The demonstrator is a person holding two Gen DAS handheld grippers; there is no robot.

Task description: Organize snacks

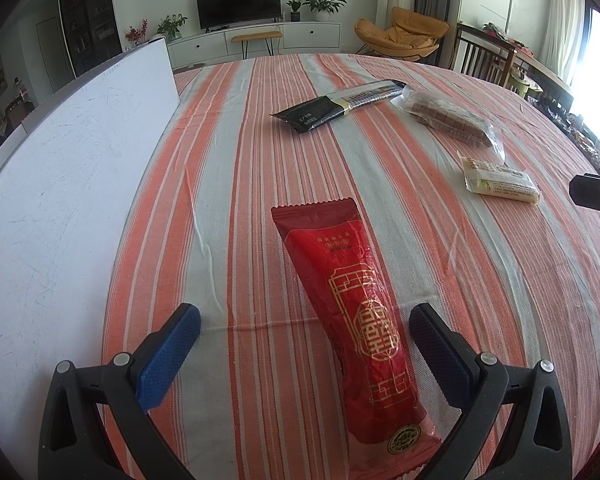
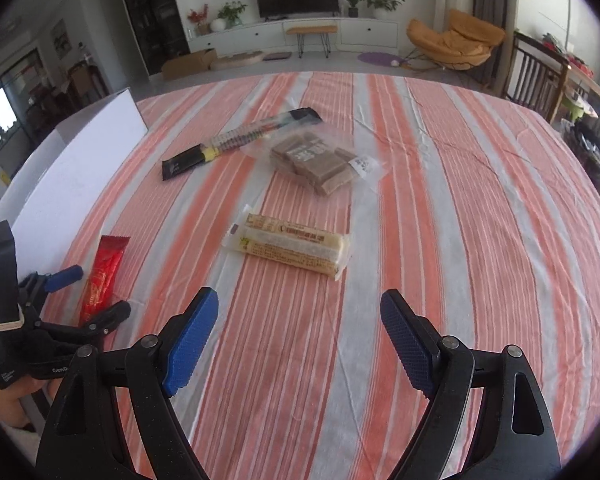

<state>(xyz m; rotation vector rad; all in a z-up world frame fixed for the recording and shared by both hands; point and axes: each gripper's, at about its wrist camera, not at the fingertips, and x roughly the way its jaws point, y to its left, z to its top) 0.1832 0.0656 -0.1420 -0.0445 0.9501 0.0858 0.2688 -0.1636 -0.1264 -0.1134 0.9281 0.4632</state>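
A long red snack packet (image 1: 356, 328) lies on the striped tablecloth between the open fingers of my left gripper (image 1: 304, 328); it also shows in the right wrist view (image 2: 102, 276), with the left gripper (image 2: 86, 292) around it. A black-and-yellow packet (image 1: 340, 106) (image 2: 236, 140), a clear bag of brown cakes (image 1: 452, 118) (image 2: 316, 158) and a pale yellow bar packet (image 1: 500, 182) (image 2: 292, 246) lie farther out. My right gripper (image 2: 300, 316) is open and empty, hovering short of the yellow bar packet.
A white box (image 1: 60, 184) (image 2: 76, 176) stands along the table's left side. The striped tablecloth (image 1: 260, 160) covers the table. Beyond it are a TV cabinet (image 1: 260, 36), an orange chair (image 1: 404, 34) and wooden dining chairs (image 1: 484, 58).
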